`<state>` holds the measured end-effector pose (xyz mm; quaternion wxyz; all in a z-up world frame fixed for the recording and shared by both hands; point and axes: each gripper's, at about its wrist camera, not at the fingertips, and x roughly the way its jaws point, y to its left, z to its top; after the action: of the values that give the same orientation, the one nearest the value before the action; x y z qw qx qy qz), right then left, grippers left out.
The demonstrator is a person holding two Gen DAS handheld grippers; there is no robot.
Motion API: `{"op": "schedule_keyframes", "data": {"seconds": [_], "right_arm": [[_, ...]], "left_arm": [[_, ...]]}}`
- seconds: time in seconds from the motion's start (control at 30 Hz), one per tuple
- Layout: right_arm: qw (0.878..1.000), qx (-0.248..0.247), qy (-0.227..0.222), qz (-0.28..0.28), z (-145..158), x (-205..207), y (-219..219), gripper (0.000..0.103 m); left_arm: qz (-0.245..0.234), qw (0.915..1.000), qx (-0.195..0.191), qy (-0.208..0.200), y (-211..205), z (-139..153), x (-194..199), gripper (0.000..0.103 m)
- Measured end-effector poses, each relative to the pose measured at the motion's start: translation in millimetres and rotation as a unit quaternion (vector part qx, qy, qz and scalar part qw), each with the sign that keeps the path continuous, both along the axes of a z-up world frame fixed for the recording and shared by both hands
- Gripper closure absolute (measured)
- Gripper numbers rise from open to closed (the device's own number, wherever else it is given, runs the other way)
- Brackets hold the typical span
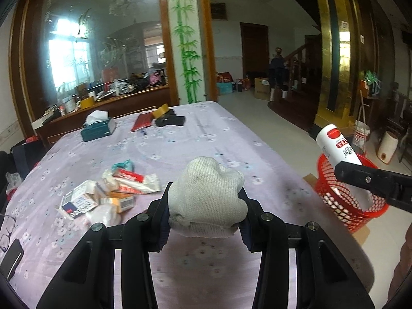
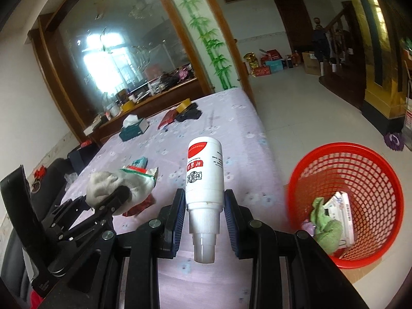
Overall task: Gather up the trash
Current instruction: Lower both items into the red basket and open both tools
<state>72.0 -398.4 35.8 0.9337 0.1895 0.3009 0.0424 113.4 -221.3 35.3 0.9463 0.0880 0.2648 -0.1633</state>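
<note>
My left gripper (image 1: 206, 206) is shut on a balled-up white knitted glove (image 1: 206, 195), held above the lilac flowered tablecloth (image 1: 195, 139). From the right wrist view the same glove (image 2: 103, 188) and left gripper (image 2: 113, 198) show at the left. My right gripper (image 2: 204, 206) is shut on a white spray bottle with a red label (image 2: 204, 172), nozzle pointing toward the camera. The left wrist view catches that bottle (image 1: 337, 146) over the red mesh basket (image 1: 342, 206). The basket (image 2: 360, 170) stands on the floor beside the table, with a green cloth and a paper box inside.
A pile of wrappers and small boxes (image 1: 103, 193) lies on the table's left side. Farther back are a tissue box (image 1: 99, 126), a red packet (image 1: 143, 122), a tape roll and a black item (image 1: 171, 121). Glasses and a phone (image 1: 10, 255) rest at the near left edge.
</note>
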Motion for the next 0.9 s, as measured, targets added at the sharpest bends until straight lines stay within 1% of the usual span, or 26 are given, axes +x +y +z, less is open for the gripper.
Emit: {"op": "schedule_keyframes", "data": {"seconds": [0.17,0.27,0.4,0.5,0.6,0.7,0.9], "right_arm": [[0.999,0.017,-0.005,-0.028,-0.4,-12.3,-30.1,0.071],[0.998,0.03,-0.005,-0.055,-2.9,-21.0,-56.5,0.071],[0.994,0.043,0.0,-0.098,-7.3,-30.9,-94.2,0.071],[0.991,0.048,0.004,-0.125,-10.7,-35.8,-118.2,0.071],[0.987,0.059,0.012,-0.151,-17.3,-39.6,-142.8,0.071],[0.984,0.064,0.019,-0.165,-23.1,-39.9,-158.6,0.071],[0.981,0.074,0.031,-0.177,-34.4,-37.2,-182.2,0.071]], "left_arm": [[-0.033,0.9992,-0.005,0.022,-28.7,1.1,-1.6,0.061],[-0.053,0.9979,-0.013,0.034,-46.4,3.8,-2.5,0.061],[-0.09,0.9942,-0.03,0.051,-76.4,9.7,-4.3,0.061],[-0.122,0.9898,-0.036,0.065,-105.2,11.5,-5.2,0.061],[-0.144,0.9862,-0.032,0.075,-131.7,8.2,-6.1,0.061],[-0.16,0.9833,-0.024,0.084,-156.8,2.6,-7.6,0.061],[-0.179,0.9776,-0.017,0.109,-193.3,-13.9,-2.9,0.061]]}}
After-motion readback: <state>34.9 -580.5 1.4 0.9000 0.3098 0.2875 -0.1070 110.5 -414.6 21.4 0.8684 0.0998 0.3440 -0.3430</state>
